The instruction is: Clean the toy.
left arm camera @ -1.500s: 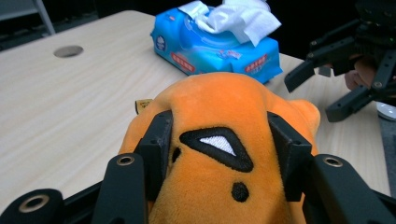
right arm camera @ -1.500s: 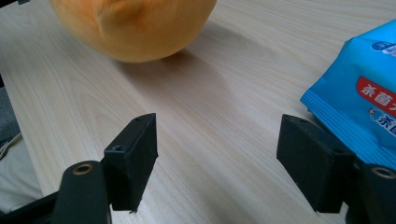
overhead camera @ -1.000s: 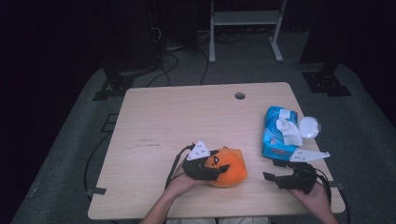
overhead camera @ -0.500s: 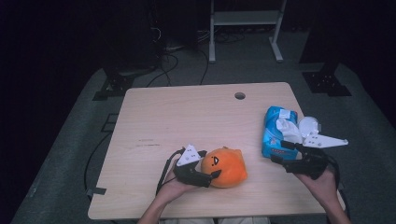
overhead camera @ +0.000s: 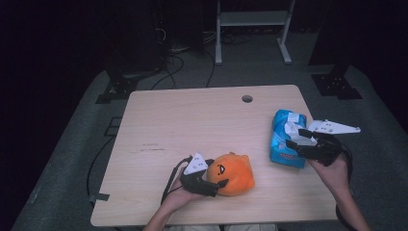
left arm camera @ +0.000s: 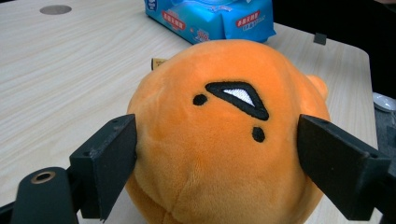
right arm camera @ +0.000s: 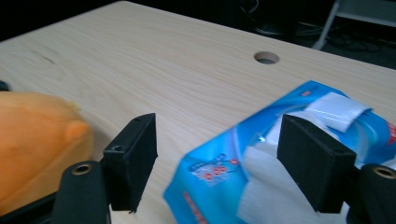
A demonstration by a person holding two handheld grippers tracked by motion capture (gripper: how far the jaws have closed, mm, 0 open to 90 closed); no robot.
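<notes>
- The left gripper sits at the near edge of the table, its jaws spread to either side of the plush. They have just been opening, and in the left gripper view the pads stand at the toy's flanks without denting it (so it looks let go, not squeezed).
- The right gripper hangs over the wipes at the right side, jaws apart with nothing between them.
- The plush rests on the table near the front, left of the wipes and apart from them.
- Risk: the plush is round and soft, so closing low or off-centre could squash it sideways and roll it out of the jaws, perhaps toward the near edge.
- Risk: the wipes pack is slick film with a loose white flap, so a pinch on the flap alone could peel it open, or the film could slip from the pads.
- Materials: short orange fleece with stitched black features; glossy blue wrapper; pale wood-grain top with a round hole at the far side.
</notes>
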